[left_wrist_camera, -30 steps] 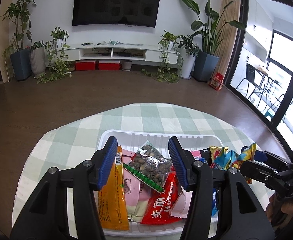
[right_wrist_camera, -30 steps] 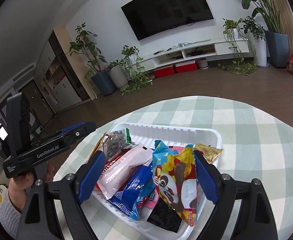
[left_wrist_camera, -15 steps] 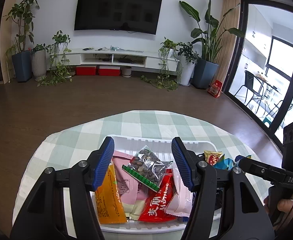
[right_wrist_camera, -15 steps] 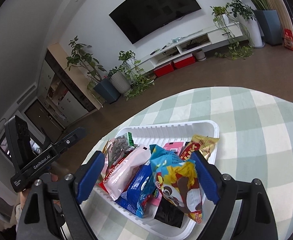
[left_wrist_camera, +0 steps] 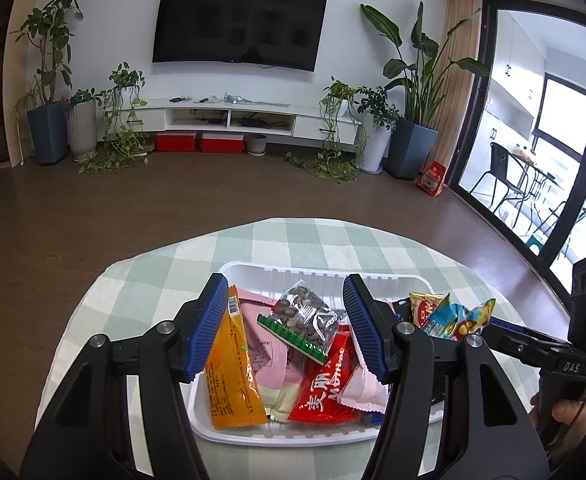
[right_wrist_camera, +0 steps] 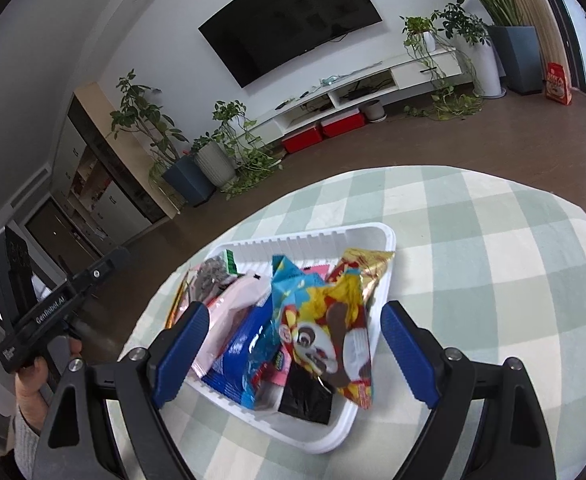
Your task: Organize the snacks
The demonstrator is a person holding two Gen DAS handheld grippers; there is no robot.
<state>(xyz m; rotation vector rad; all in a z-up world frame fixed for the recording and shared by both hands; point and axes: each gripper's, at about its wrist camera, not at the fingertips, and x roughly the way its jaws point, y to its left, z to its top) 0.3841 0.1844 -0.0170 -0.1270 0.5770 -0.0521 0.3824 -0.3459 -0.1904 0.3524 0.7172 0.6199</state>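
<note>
A white plastic tray full of snack packets stands on the checked tablecloth. In the left wrist view it holds an orange packet, a clear bag of seeds and a red packet. In the right wrist view a yellow cartoon packet and a blue packet lie on top. My left gripper is open and empty above the tray's left part. My right gripper is open and empty above the tray's near end.
The round table with the green and white checked cloth has bare cloth to the right of the tray. Beyond its edge lie a brown floor, a TV unit and potted plants.
Both grippers have drawn back and up from the tray, which looks smaller and lower in both views. The packets lie as before.
</note>
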